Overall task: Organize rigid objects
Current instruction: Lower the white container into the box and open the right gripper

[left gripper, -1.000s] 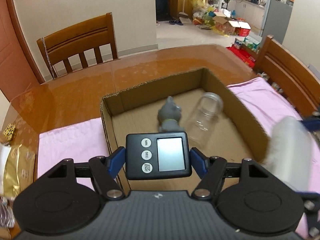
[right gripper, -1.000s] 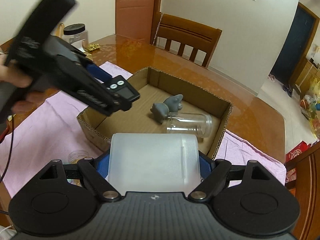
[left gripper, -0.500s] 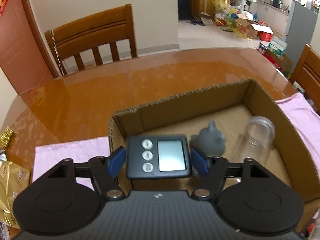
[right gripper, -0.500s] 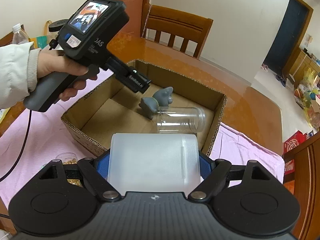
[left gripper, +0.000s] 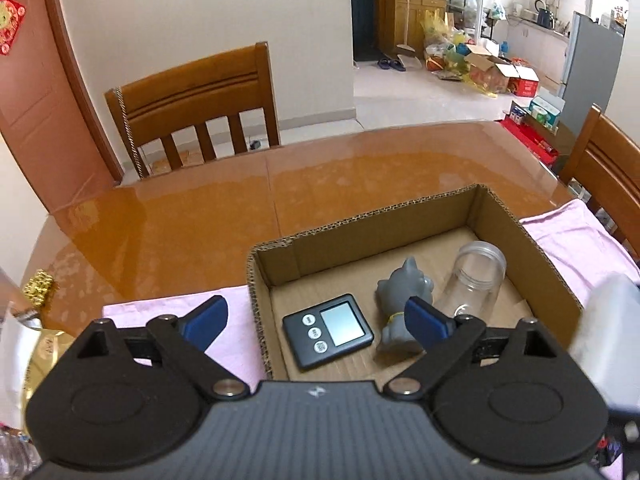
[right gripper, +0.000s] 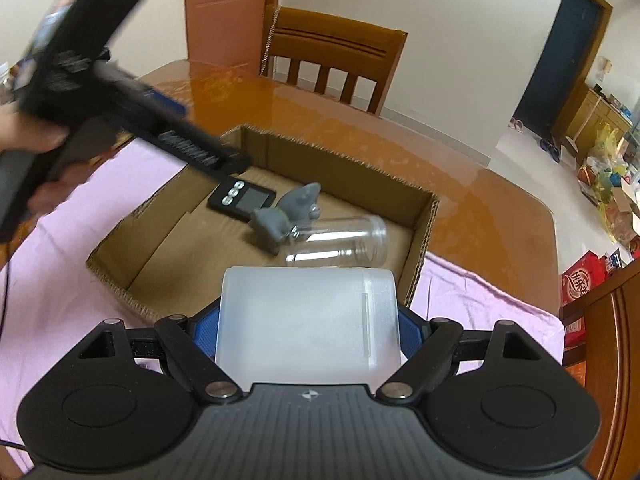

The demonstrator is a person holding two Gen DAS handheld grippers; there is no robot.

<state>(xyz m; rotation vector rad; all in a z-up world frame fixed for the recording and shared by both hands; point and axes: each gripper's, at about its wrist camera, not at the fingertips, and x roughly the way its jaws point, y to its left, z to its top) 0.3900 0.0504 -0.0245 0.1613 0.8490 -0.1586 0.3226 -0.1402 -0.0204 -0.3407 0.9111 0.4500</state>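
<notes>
An open cardboard box [left gripper: 496,216] [right gripper: 344,160] stands on a pink cloth. In it lie a black digital timer [left gripper: 328,330] [right gripper: 242,198], a grey toy figure [left gripper: 400,292] [right gripper: 288,212] and a clear plastic jar [left gripper: 476,276] [right gripper: 340,240] on its side. My left gripper [left gripper: 316,314] [right gripper: 234,164] hovers above the box's near left corner. Its jaws are opening and nothing is pressed between them; the timer rests on the box floor below. My right gripper [right gripper: 308,320] is shut on a frosted white plastic container [right gripper: 308,316] [left gripper: 604,320], just outside the box's near wall.
The pink cloth [right gripper: 80,248] [left gripper: 576,236] covers the near part of a glossy wooden table [left gripper: 200,216]. Wooden chairs [left gripper: 192,108] [right gripper: 336,60] stand at the far side, another chair [left gripper: 608,172] at the right. Gold packets [left gripper: 40,352] lie at the table's left edge.
The left gripper's jaws spread and let go of the timer, which now lies flat on the box floor. The left gripper drew back. The right gripper came a little closer to the box.
</notes>
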